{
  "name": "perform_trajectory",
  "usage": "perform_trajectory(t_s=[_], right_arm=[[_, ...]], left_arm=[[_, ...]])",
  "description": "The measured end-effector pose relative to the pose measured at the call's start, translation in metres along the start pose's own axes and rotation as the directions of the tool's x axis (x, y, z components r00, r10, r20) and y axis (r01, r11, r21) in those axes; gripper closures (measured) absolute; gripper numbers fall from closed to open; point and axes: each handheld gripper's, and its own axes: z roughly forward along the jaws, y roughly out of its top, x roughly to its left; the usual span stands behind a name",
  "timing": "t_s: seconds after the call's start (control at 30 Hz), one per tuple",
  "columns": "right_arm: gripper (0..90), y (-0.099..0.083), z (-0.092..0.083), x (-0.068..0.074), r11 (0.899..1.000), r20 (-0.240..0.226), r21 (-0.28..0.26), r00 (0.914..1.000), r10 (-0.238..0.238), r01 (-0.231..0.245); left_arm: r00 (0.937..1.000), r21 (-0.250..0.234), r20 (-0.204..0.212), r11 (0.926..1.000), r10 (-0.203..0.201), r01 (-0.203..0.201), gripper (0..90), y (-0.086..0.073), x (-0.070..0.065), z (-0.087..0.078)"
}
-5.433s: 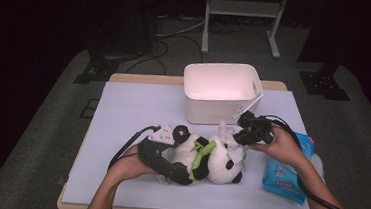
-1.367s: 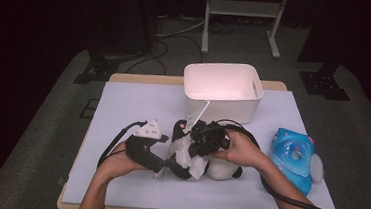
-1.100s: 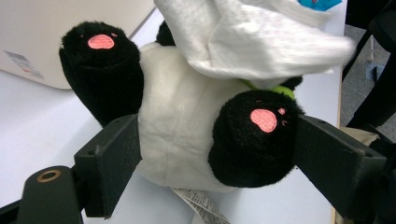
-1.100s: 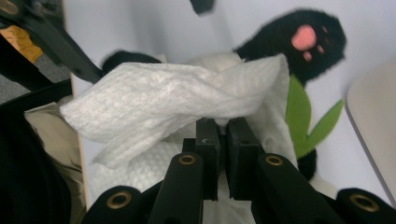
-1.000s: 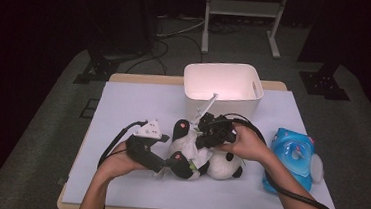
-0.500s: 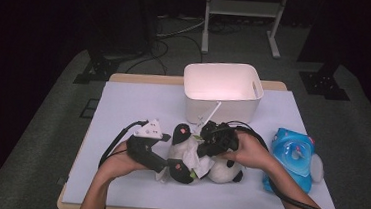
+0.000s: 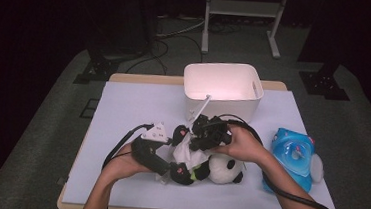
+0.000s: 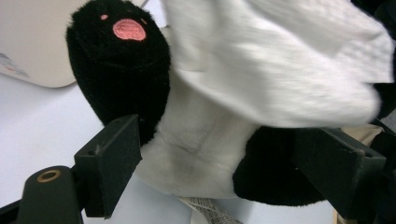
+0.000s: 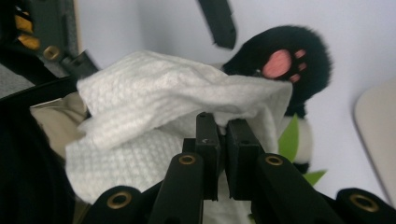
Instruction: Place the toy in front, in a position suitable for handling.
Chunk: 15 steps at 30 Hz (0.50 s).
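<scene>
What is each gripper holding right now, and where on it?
Right gripper pinches the white wipe at its edge. Left gripper clamps the plush panda across its lower body.

The counter (image 7: 133,105) is standing on grey floor (image 7: 45,138), showing a wooden edge along its front and back while a pale lilac sheet (image 7: 138,111) is covering nearly all of its top. A white bin (image 7: 224,82) is sitting at the back, about midway across. A panda toy (image 7: 218,168) is lying on the sheet toward the front, just in front of the bin. A blue toy (image 7: 293,160) is lying to the right of the panda, near the counter's right edge. The sheet's left part is lying bare.
</scene>
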Motion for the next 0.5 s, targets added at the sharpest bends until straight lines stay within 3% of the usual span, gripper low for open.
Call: perform_trajectory(t_s=[0.5], right_arm=[[84.3,0.009,-0.003,-0.012,1.000,0.039,0.028,0.9992,0.005,-0.006]], left_arm=[[1.0000,0.001,0.001,1.0000,-0.004,0.004,15.4,0.000,0.000,0.001]])
